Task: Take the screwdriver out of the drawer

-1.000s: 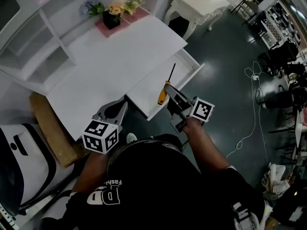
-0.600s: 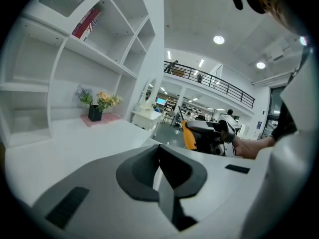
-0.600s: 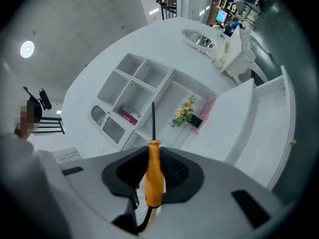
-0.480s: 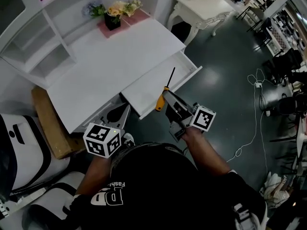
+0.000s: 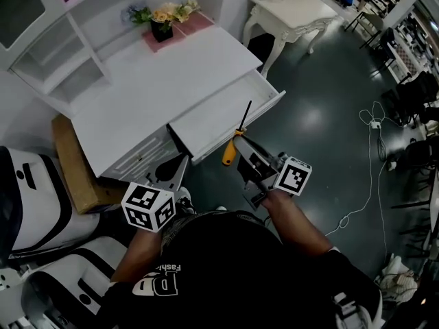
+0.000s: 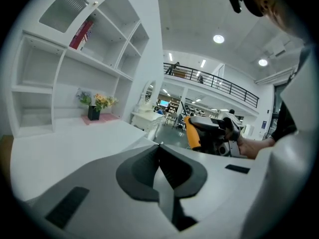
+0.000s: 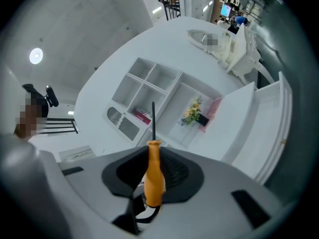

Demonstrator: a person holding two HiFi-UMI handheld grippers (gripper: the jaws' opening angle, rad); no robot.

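Note:
My right gripper [image 5: 241, 145] is shut on the orange handle of a screwdriver [image 5: 233, 144], whose black shaft points up and away toward the desk. In the right gripper view the screwdriver [image 7: 152, 173] stands clamped between the dark pads, shaft upward. It is held in the air in front of the open white drawer [image 5: 226, 115], clear of it. My left gripper [image 5: 180, 163] is lower left, near the desk's front edge, with its jaws together and nothing between them [image 6: 160, 146]. From the left gripper view the orange handle [image 6: 192, 133] shows to the right.
A white desk [image 5: 158, 81] with shelf unit and a flower pot [image 5: 162, 20] on a pink mat stands ahead. A cardboard box [image 5: 72, 163] lies left of the desk. A white side table [image 5: 291, 12] stands behind. White cable [image 5: 363, 184] trails on the dark floor at right.
Both grippers have drawn back from the desk and risen a little. The screwdriver, still gripped, has moved off the drawer's front edge into open air.

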